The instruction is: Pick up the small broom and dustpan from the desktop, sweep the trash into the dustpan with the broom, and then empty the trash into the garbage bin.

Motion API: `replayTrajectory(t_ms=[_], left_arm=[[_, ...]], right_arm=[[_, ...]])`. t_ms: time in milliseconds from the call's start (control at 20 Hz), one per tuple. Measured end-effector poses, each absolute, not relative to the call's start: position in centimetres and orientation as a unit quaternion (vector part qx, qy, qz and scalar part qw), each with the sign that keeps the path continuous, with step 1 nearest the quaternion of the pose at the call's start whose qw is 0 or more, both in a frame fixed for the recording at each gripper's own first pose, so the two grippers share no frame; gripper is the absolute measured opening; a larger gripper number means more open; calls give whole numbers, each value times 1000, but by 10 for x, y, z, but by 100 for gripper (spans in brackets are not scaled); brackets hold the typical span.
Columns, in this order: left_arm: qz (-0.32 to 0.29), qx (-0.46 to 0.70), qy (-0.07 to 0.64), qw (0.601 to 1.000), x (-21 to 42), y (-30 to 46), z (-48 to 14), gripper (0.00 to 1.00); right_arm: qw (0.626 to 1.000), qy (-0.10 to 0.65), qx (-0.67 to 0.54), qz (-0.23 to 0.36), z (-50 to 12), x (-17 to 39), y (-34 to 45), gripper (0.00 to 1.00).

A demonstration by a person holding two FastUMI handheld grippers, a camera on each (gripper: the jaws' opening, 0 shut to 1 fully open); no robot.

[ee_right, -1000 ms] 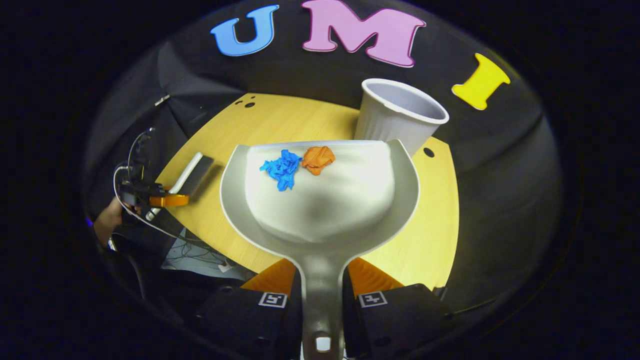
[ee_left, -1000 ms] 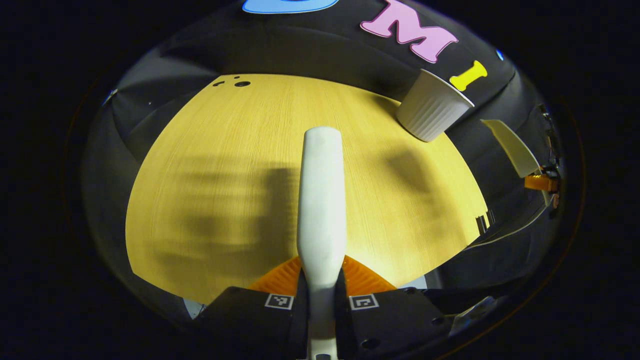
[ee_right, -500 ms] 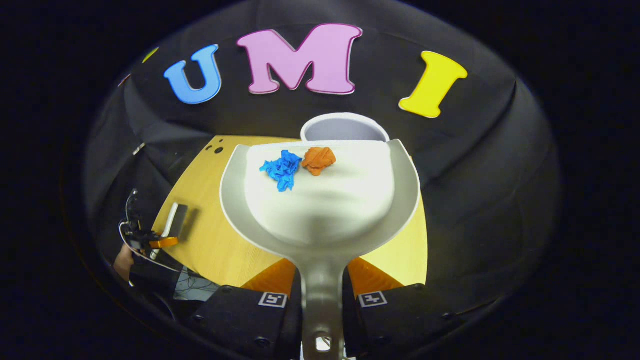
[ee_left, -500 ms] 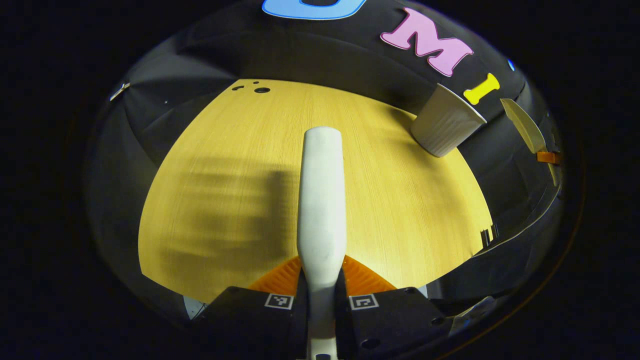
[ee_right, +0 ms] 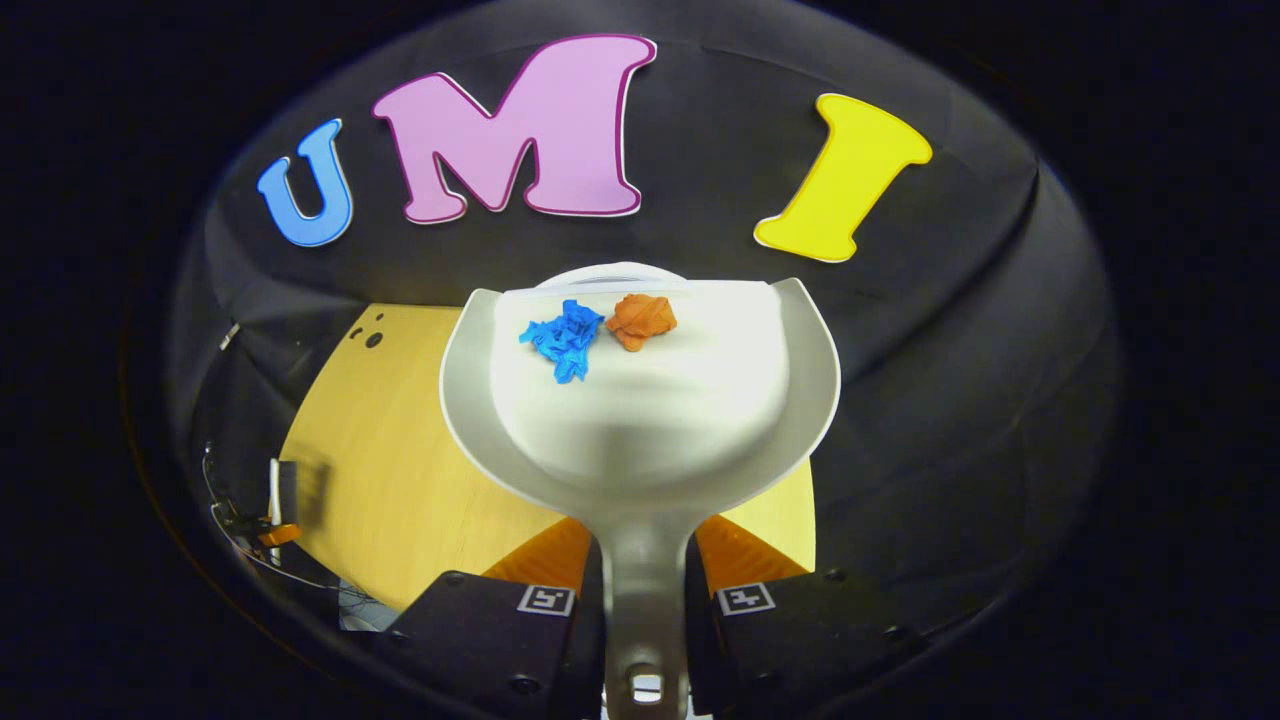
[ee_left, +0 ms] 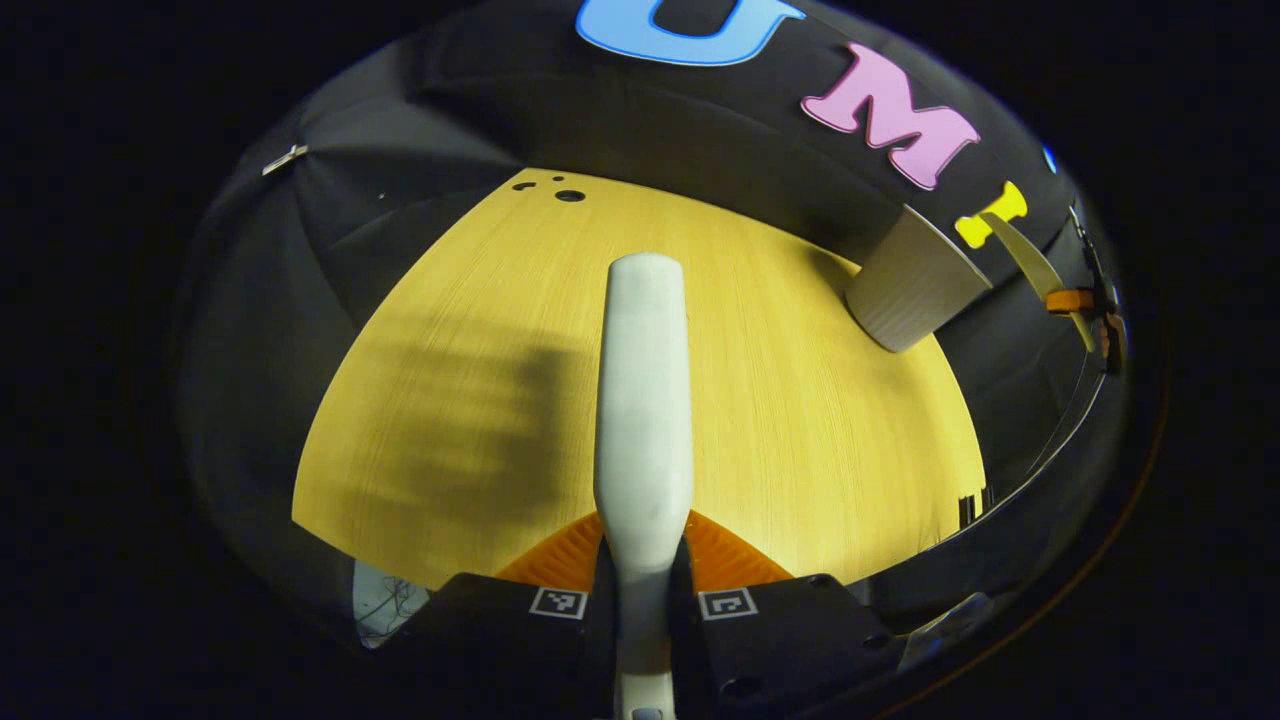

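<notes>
dustpan [ee_right: 640,400] with two paper scraps [ee_right: 600,328] clamped in right tongs [ee_right: 645,590]; left tongs [ee_left: 642,590] clamp broom [ee_left: 645,400].

Black gripper bodies [ee_left: 640,600], square fiducial markers [ee_right: 545,599], visible screws [ee_right: 520,685].

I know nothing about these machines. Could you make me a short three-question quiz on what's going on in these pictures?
1. True or false: the dustpan is empty.
2. What do the left tongs grip? A) a cup B) the broom handle C) nothing
3. Fill in: the white garbage bin stands on the ____ table.

Key:
1. False: a blue scrap and an orange scrap lie in it, near its front edge. The right tongs grip its handle.
2. B
3. yellow wooden
</notes>
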State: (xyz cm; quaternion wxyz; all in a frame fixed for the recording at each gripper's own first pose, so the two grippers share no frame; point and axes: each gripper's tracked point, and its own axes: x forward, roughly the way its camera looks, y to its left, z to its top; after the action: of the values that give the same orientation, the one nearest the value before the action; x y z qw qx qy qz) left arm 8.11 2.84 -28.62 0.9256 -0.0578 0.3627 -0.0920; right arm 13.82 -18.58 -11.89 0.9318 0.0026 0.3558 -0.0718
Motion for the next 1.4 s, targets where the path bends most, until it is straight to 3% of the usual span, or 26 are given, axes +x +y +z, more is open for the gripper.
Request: replayTrajectory(t_ms=[50,300,450,500,550,600,650,850,950,1000,1150,1200,1250,1300,1400], left_arm=[[-80,-53,360,928,80,34,-287,26],[-49,-100,341,933,71,50,-281,26],[-33,-114,345,931,65,61,-288,26],[-31,-120,347,930,64,62,-288,26],[-28,-126,349,928,64,62,-291,26],[-24,-129,353,926,63,63,-292,26],[-22,-129,357,925,63,62,-295,26],[-29,-109,358,927,67,57,-291,26],[-37,-105,357,927,71,49,-288,26],[-40,-104,356,928,73,45,-287,26],[-49,-103,355,928,79,33,-287,26],[-51,-100,357,927,80,30,-288,27],[-51,-95,360,927,80,30,-292,27],[-51,-91,363,926,80,29,-294,26],[-52,-88,365,925,80,27,-296,27]], right_arm=[[929,364,13,-72,-123,148,-187,37],[925,369,12,-92,-136,186,-207,37],[923,366,-17,-120,-145,206,-227,37],[921,361,-44,-138,-148,212,-237,32],[920,355,-66,-153,-149,218,-246,41],[919,346,-84,-169,-150,225,-254,32],[918,340,-93,-180,-151,230,-259,37],[912,322,-152,-202,-146,229,-263,37],[902,317,-210,-204,-140,231,-266,37],[895,315,-241,-203,-138,232,-268,41],[868,304,-340,-197,-125,236,-272,36],[859,299,-368,-194,-121,237,-272,41],[850,295,-391,-193,-117,236,-273,37],[840,294,-412,-193,-115,236,-273,41],[825,289,-446,-195,-110,238,-277,37]])
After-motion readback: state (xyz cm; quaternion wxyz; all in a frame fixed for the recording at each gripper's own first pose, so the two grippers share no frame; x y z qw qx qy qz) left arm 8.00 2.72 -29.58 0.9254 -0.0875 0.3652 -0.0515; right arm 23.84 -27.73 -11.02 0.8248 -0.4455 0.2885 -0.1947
